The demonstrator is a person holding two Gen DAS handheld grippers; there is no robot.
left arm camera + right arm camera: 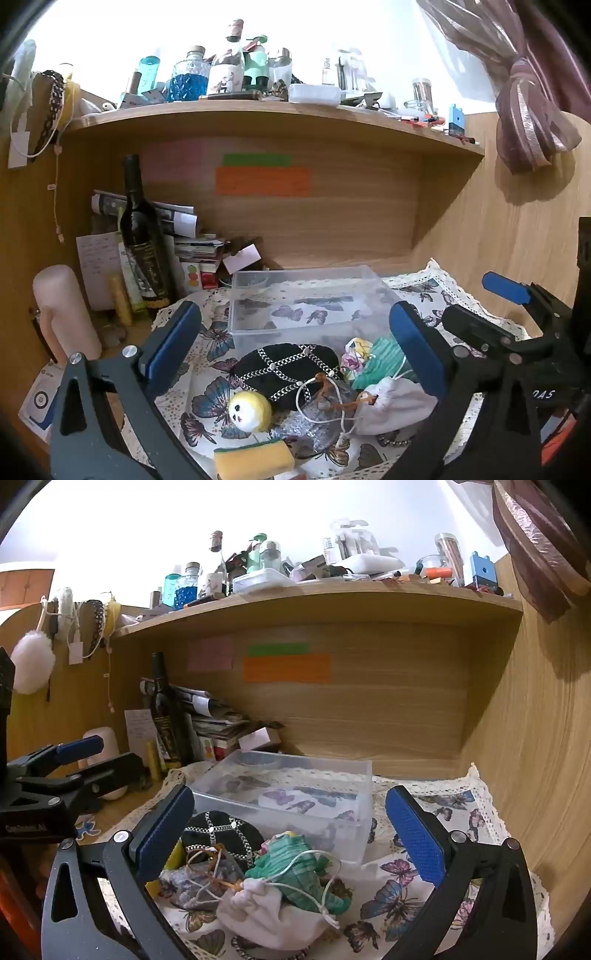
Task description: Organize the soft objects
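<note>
Soft objects (pixel 314 384) lie heaped before the clear bin (pixel 306 295), its long axis left-right. Left tongs (pixel 295 354) and right tongs (pixel 291 834) gape wide, holding nothing.

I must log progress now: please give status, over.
Left gripper and right gripper open, empty. Clear bin empty; soft pile before it. Nothing blocking.

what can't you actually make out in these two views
- Yellow sponge: left wrist view, cut off by the bottom edge.
- Yellow panda toy: right wrist view, hidden behind the right gripper, which is open.
- Sticky notes: both views, writing too blurred to read.
- Clear plastic box: front wall partly hidden by the green mask and black cap.
</note>
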